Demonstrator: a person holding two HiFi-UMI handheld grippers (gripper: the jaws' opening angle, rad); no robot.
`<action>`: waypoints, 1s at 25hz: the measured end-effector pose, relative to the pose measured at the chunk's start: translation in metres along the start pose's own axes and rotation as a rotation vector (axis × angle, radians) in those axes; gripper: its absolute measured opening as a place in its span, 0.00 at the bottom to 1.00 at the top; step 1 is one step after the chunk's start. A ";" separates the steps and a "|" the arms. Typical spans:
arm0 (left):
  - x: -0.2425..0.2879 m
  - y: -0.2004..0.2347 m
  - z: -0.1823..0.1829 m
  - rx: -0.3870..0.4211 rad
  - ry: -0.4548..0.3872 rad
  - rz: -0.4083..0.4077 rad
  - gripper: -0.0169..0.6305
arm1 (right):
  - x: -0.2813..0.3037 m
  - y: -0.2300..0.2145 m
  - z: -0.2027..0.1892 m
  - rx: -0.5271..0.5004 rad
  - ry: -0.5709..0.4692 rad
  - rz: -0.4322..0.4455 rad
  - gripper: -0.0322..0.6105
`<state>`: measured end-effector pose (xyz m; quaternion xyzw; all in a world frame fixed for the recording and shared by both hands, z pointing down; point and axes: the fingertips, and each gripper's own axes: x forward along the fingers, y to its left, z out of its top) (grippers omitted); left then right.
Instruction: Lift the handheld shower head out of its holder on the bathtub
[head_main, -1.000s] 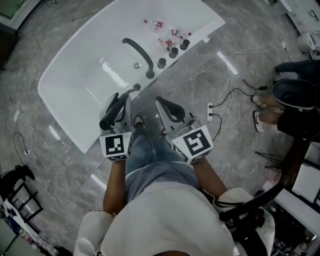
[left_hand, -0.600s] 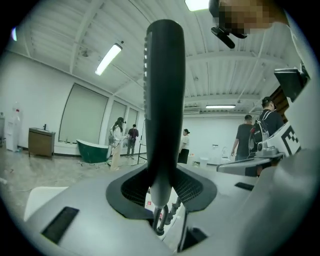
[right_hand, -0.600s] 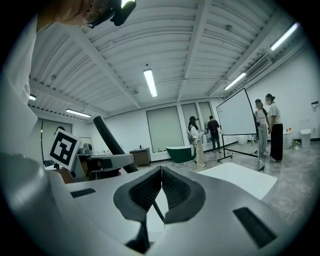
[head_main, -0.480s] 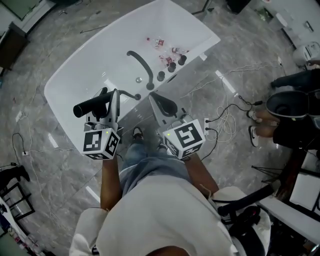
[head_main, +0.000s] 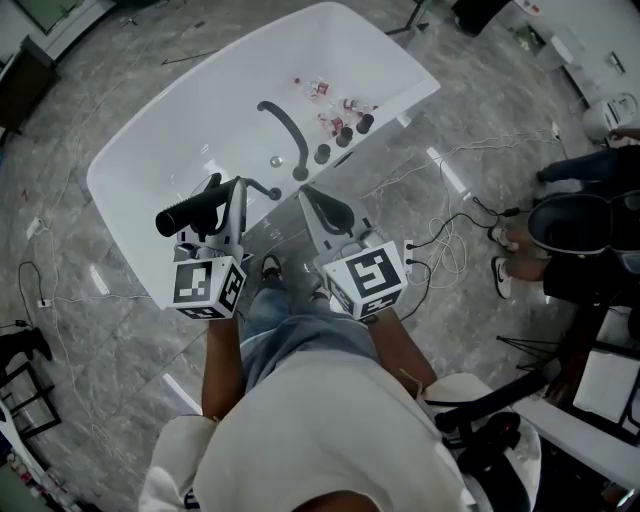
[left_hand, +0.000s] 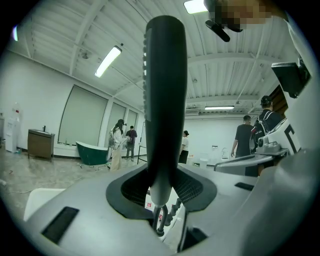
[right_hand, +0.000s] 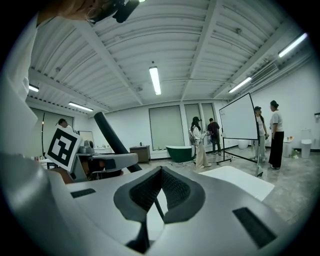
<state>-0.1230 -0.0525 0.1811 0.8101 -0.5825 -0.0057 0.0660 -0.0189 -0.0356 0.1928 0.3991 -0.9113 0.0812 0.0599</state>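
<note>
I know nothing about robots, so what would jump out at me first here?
A big white bathtub fills the upper left of the head view, slantwise on a grey marbled floor. Over its near rim the left gripper clamps a dark shower head, while the right gripper beside it is shut and empty.

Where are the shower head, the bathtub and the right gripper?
shower head (head_main: 190, 212), head view, middle of its dark body.
bathtub (head_main: 180, 130), head view, bare white inner wall.
right gripper (right_hand: 161, 170), right gripper view, where its jaw tips meet.
</note>
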 end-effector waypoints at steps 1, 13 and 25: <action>-0.001 0.000 -0.001 0.003 0.001 0.001 0.25 | -0.001 0.000 0.001 0.000 -0.004 -0.003 0.07; -0.009 0.010 -0.004 -0.014 -0.002 0.008 0.25 | 0.001 0.000 0.000 -0.022 -0.026 -0.052 0.07; -0.001 -0.001 -0.016 -0.024 -0.002 0.009 0.25 | -0.004 -0.016 -0.011 -0.041 -0.031 -0.069 0.07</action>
